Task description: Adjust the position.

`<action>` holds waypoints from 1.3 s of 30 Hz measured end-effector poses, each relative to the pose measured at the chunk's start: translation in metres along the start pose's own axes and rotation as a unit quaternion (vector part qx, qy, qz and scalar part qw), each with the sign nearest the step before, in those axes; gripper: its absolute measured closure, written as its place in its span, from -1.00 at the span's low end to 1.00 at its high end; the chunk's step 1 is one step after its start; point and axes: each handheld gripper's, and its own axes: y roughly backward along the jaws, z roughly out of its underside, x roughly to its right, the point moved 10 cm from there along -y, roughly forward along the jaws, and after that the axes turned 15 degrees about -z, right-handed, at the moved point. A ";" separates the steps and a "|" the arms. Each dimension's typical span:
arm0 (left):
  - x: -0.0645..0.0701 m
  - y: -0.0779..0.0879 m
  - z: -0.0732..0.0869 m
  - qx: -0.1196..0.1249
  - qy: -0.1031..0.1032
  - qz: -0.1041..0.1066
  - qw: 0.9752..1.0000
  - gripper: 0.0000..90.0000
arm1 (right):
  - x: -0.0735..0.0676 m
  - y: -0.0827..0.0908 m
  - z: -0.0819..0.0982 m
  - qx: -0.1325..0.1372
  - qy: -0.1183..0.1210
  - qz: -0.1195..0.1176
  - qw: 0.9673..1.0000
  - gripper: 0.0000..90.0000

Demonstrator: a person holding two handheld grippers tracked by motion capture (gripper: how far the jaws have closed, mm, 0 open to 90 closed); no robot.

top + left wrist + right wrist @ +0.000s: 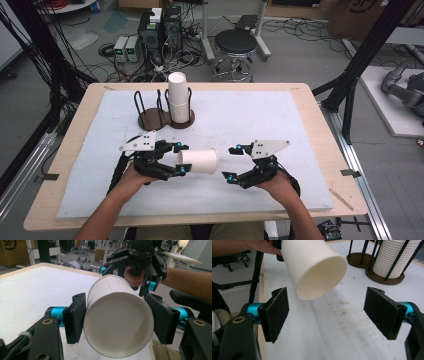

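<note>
White foam mat (250, 125) is laid over the desk (65, 150), with lab clutter on the floor behind. A paper cup (199, 161) is held on its side by the left gripper (178, 158), whose jaws are clamped on the cup's base end; the open mouth is turned toward the right gripper (232, 162). The right gripper's jaws are spread wide and nothing is gripped between them; in the right gripper view the cup mouth (322, 277) is seen just ahead of and above the left pad. A cup holder (165, 117) with a stack of cups (179, 97) stands beyond both grippers. Step judged: handover of the cup between grippers. Next move probably calls for the rim to be brought between the right pads and closed on gently, since thin paper is easily crushed.
</note>
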 end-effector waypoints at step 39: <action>0.026 0.000 -0.007 0.036 0.011 0.081 0.996 -0.22 | -0.024 -0.025 -0.010 0.027 0.004 -0.095 0.995 -0.50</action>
